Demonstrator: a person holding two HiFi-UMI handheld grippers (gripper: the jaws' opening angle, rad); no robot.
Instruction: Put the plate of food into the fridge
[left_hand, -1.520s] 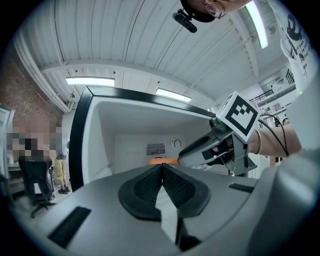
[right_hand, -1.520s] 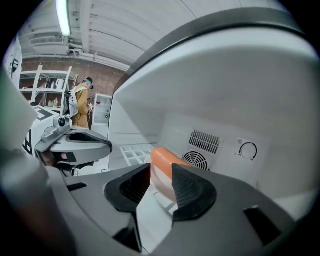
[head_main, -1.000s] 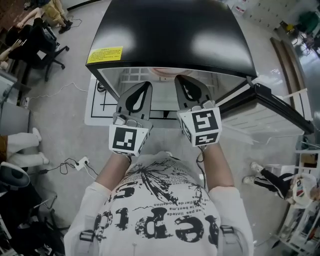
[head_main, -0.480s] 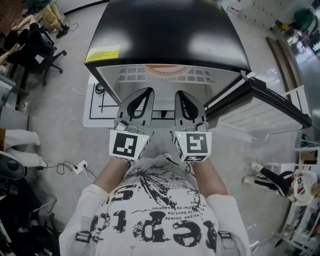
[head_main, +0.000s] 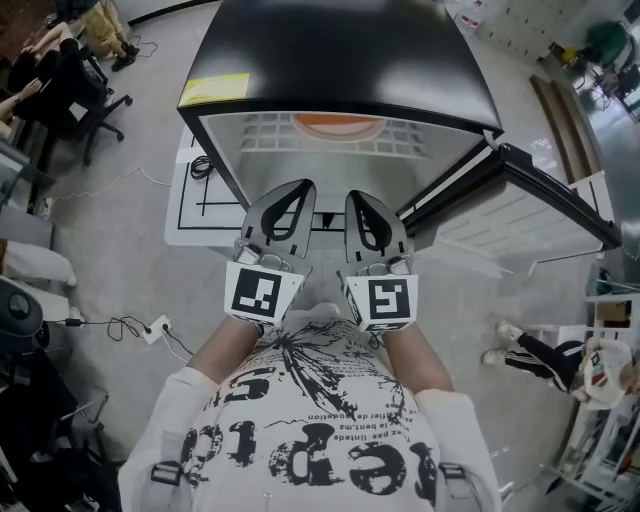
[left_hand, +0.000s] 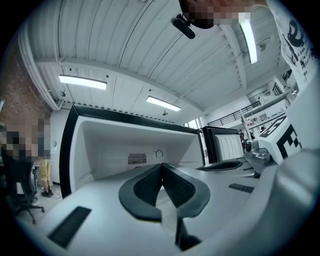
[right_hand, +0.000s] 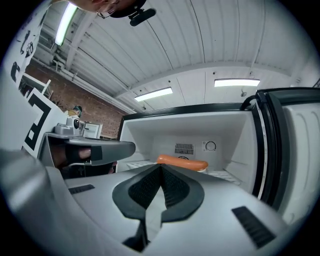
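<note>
The black fridge stands open, its door swung out to the right. On its upper wire shelf sits the plate with an orange sausage, which also shows in the right gripper view as a sausage toward the back of the cavity. My left gripper and right gripper are side by side in front of the opening, both shut and holding nothing. In each gripper view, at the left gripper and the right gripper, the pads meet with nothing between them.
A white mat with black lines lies under the fridge. Office chairs stand at the far left, and a power strip with cable lies on the floor. A person's legs and shelving are at the right.
Both grippers have drawn back from the fridge opening toward my body. The plate stays on the shelf, and more of it shows now.
</note>
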